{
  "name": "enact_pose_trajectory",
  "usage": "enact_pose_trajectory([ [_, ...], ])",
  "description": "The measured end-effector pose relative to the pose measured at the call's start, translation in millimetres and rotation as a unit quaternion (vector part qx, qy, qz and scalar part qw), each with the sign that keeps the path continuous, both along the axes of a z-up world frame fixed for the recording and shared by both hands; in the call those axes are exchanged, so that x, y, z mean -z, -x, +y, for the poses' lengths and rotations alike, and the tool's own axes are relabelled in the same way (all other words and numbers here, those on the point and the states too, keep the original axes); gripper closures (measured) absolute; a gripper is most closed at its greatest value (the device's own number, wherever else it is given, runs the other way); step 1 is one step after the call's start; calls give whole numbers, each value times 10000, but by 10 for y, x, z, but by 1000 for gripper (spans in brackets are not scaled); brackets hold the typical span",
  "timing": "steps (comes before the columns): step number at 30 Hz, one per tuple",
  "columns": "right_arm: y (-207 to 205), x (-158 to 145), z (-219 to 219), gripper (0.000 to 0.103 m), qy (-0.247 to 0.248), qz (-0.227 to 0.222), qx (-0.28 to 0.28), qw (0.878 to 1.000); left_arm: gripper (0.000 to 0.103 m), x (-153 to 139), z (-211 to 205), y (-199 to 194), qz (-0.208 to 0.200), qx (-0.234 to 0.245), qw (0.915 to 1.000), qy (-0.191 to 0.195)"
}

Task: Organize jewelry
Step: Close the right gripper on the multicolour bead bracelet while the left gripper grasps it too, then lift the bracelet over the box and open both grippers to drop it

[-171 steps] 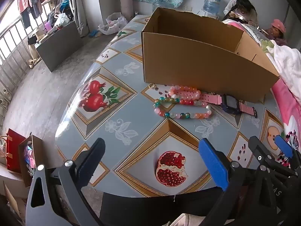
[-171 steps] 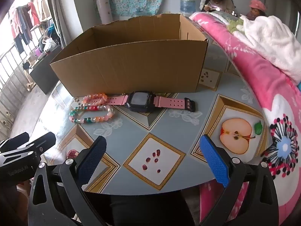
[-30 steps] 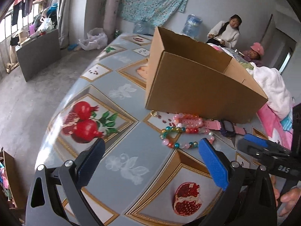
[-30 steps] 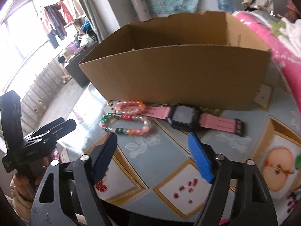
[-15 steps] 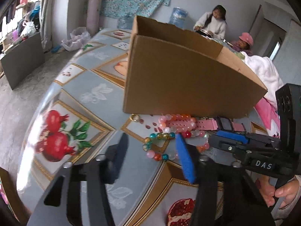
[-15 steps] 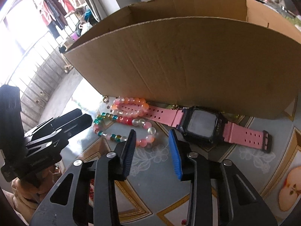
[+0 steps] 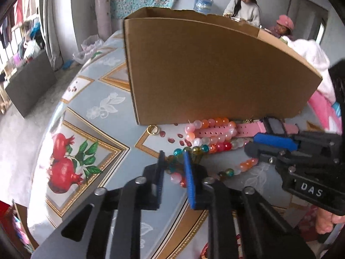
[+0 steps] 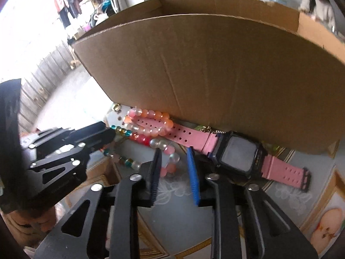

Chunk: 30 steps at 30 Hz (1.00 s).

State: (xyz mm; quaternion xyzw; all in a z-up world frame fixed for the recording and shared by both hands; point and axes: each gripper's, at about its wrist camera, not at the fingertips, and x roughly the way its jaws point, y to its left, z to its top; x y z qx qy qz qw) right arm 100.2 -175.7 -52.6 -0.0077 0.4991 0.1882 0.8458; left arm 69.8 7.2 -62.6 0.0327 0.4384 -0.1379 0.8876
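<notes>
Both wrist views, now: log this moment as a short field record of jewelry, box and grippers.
box: open cardboard box on the patterned table
jewelry: multicolor bead strand, pink bead bracelet, pink watch and gold ring, all on the table outside the box
left gripper: jaws narrowed around the strand's left end; contact unclear
right gripper: jaws narrowed around the strand's right end; contact unclear

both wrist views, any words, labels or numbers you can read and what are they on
"DAS": white letters on the body of the right hand-held gripper, seen in the left wrist view.
Engraved lettering on the body of the left hand-held gripper, seen in the right wrist view: too blurred to read.
Pink watch: screen blank, small marks on the bezel too small to read.
Cardboard box: no print visible.
</notes>
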Motion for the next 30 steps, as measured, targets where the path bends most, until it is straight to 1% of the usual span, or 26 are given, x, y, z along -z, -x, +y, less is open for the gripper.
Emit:
enact_pose_trajectory([
  [1,-2,1,13,94,-34,27,-14,10000,94,0,-11,10,-19,7,10000,-12],
  [2,-1,-2,24,96,-54,27,-12,10000,94,5,-17,24,-52,-1,10000,-16],
  [6,24,-21,24,96,-182,60,13,9998,94,3,-13,80,-132,-9,9999,-3],
  [10,275,-180,-72,96,-284,-135,-11,9995,94,-168,27,165,-262,-3,9995,153],
  [13,404,-444,-76,96,-418,-395,-88,9983,94,-449,73,292,-510,3,9982,308],
  [15,462,-697,-82,96,-547,-633,-158,9964,94,-702,111,358,-714,13,9963,486],
  [17,497,-987,-107,96,-654,-954,-236,9930,94,-948,153,385,-939,28,9935,637],
  [19,446,-1188,-148,96,-698,-1252,-295,9892,94,-1251,192,379,-1297,55,9888,736],
  [20,391,-1335,-155,96,-711,-1435,-350,9865,94,-1424,200,339,-1498,98,9855,789],
  [22,218,-1492,-143,96,-709,-1617,-404,9835,94,-1633,155,220,-1724,162,9814,836],
  [24,-61,-1546,-123,96,-702,-1648,-438,9829,94,-1785,110,26,-1891,234,9787,765],
  [25,-218,-1567,-148,96,-692,-1577,-444,9841,94,-1831,89,-107,-1897,267,9787,741],
  [26,-452,-1563,-136,96,-698,-1406,-454,9866,94,-1847,60,-231,-1833,300,9799,728],
  [27,-625,-1522,-189,96,-713,-1220,-469,9889,94,-1842,10,-426,-1674,332,9830,674],
  [28,-712,-1529,-272,96,-716,-1068,-484,9905,94,-1814,-25,-582,-1545,321,9857,600],
  [29,-958,-1456,-250,96,-685,-824,-510,9929,94,-1778,-67,-735,-1406,314,9883,510],
  [30,-1064,-1386,-259,96,-653,-665,-515,9943,94,-1696,-127,-987,-1143,287,9923,384],
])
